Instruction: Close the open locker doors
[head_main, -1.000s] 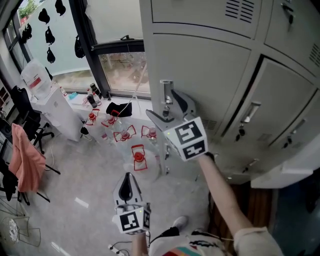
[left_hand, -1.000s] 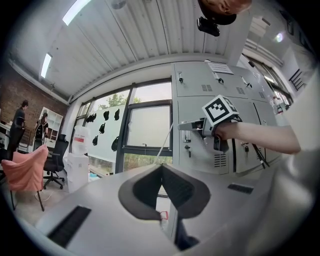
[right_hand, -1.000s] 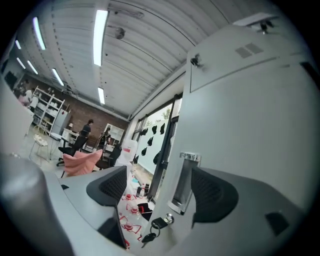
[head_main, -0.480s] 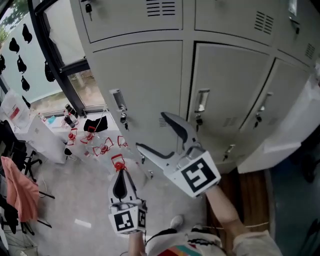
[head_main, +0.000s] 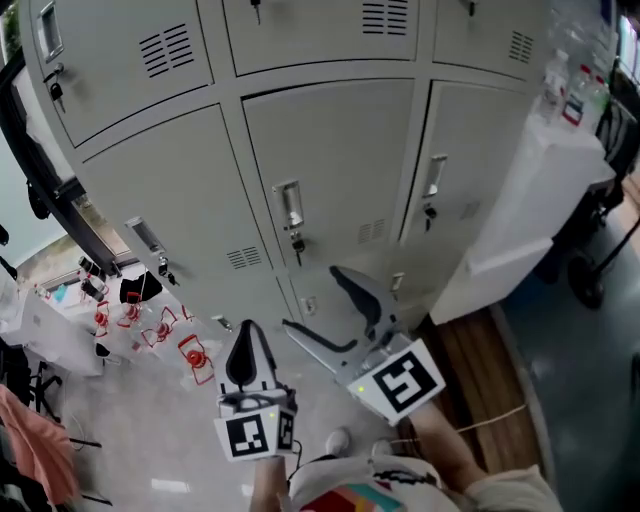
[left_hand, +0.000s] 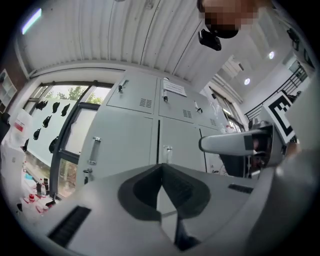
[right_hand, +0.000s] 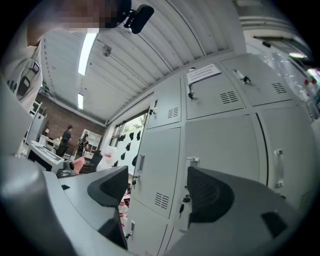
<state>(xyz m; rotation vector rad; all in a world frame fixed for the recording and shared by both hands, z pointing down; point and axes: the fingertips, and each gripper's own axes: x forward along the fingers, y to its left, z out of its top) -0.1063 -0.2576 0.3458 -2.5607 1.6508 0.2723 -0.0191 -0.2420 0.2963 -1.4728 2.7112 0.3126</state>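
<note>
Right tongs (right_hand: 157, 192): jaws wide apart, dark ribbed pads facing each other, nothing between them.
Locker doors (right_hand: 220, 145): grey, filling the middle and right beyond the tongs; those in sight lie flush.
Handles (right_hand: 140, 163): upright metal pulls, small locks beneath.
Vents (right_hand: 161, 201): slotted, low on the left door.
Paper notice (right_hand: 202, 73): on an upper door.
Window (right_hand: 125, 135): left of the lockers, black shapes hanging in it.
People (right_hand: 66, 135): two, far left, before a brick wall.

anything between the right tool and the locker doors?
Nothing: in the right gripper view the open right tool frames only closed locker doors, with a bare gap before them.
</note>
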